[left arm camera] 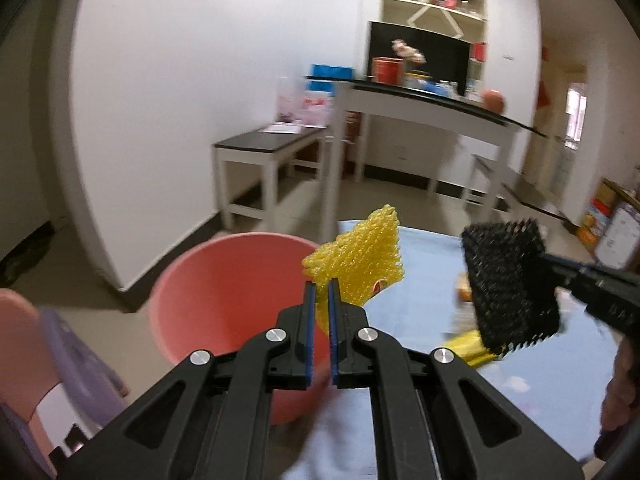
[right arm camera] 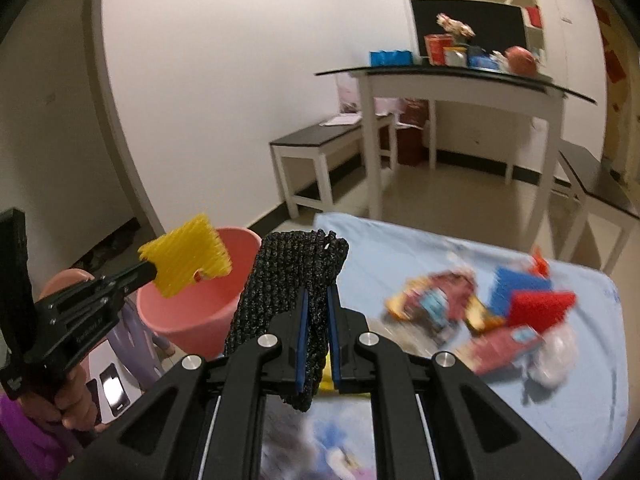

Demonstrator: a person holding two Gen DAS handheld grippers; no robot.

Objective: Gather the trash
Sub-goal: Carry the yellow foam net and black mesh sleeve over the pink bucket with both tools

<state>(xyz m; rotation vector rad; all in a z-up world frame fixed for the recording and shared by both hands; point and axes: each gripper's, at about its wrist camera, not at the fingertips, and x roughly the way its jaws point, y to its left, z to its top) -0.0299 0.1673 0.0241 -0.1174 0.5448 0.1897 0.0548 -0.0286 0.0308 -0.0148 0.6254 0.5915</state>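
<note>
My left gripper (left arm camera: 322, 288) is shut on a yellow foam net (left arm camera: 358, 258) and holds it in the air at the right rim of a pink bucket (left arm camera: 224, 292). It also shows in the right wrist view (right arm camera: 188, 260), over the bucket (right arm camera: 192, 312). My right gripper (right arm camera: 318, 296) is shut on a black foam net (right arm camera: 288, 292), held above the blue-covered table (right arm camera: 440, 248) right of the bucket. In the left wrist view the black net (left arm camera: 508, 284) hangs at the right. More trash lies on the table: red and blue foam nets (right arm camera: 532, 300) and wrappers (right arm camera: 436, 304).
A pink chair (left arm camera: 20, 352) and a purple stool (left arm camera: 80, 360) stand left of the bucket. White benches with dark tops (left arm camera: 264, 160) and a long counter (left arm camera: 432, 108) with clutter stand at the back wall. A phone (right arm camera: 112, 392) lies on the stool.
</note>
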